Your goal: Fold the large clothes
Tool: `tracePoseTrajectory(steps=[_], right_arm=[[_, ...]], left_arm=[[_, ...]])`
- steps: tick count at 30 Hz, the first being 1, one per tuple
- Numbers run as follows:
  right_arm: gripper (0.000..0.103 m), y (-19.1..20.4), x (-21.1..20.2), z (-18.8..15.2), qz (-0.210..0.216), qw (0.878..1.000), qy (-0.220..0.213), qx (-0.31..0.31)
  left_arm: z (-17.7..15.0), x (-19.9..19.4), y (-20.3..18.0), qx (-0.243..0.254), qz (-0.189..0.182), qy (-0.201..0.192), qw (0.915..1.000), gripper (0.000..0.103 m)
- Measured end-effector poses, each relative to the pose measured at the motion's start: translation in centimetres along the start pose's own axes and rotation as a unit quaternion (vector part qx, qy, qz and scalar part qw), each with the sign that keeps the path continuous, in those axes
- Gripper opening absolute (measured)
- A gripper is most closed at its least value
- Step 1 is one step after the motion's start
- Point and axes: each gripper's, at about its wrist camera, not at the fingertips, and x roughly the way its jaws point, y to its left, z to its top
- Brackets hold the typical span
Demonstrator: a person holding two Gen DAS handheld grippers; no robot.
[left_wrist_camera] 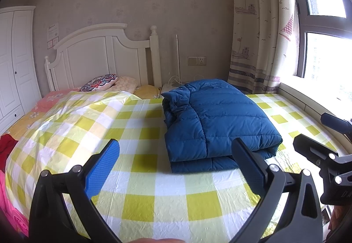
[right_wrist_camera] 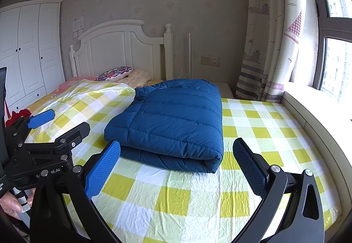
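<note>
A blue quilted down jacket [left_wrist_camera: 217, 120] [right_wrist_camera: 173, 120] lies folded into a thick rectangle on the yellow-and-white checked sheet [left_wrist_camera: 140, 177] [right_wrist_camera: 176, 194] that covers the bed. My left gripper [left_wrist_camera: 176, 161] hovers open above the sheet, just in front of the jacket's near edge and a little to its left. My right gripper [right_wrist_camera: 177, 161] is also open, with the jacket's folded near edge lying between and beyond its fingers, apart from them. Neither gripper holds anything. The left gripper's body [right_wrist_camera: 44, 144] shows at the left of the right wrist view, and the right gripper's body [left_wrist_camera: 325, 159] at the right of the left wrist view.
A white headboard [left_wrist_camera: 103, 54] and pillows [left_wrist_camera: 99, 82] stand at the bed's far end. A white wardrobe [right_wrist_camera: 28, 51] is at left. Curtains [left_wrist_camera: 261, 23] and a window sill [right_wrist_camera: 319, 111] run along the right. Red and pink clothes [left_wrist_camera: 6, 148] lie at the bed's left edge.
</note>
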Motion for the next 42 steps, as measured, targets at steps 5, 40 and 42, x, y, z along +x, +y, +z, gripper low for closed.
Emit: tracePoseTrajectory(steps=[5,40,42], right_arm=[[0.098,0.1,0.0,-0.1,0.001,1.0,0.003,0.0],[0.098,0.2,0.1,-0.5,0.007,1.0,0.007,0.007],[0.098,0.2,0.2,-0.5,0.007,1.0,0.008,0.006]], left_arm=[[-0.1,-0.1,0.1,-0.002,0.0,0.003,1.0,0.101],[-0.1,-1.1,0.3,0.007,0.007,-0.023,0.9997,0.101],[-0.1,-1.2,0.2,0.007,0.005,-0.027,0.9996,0.101]])
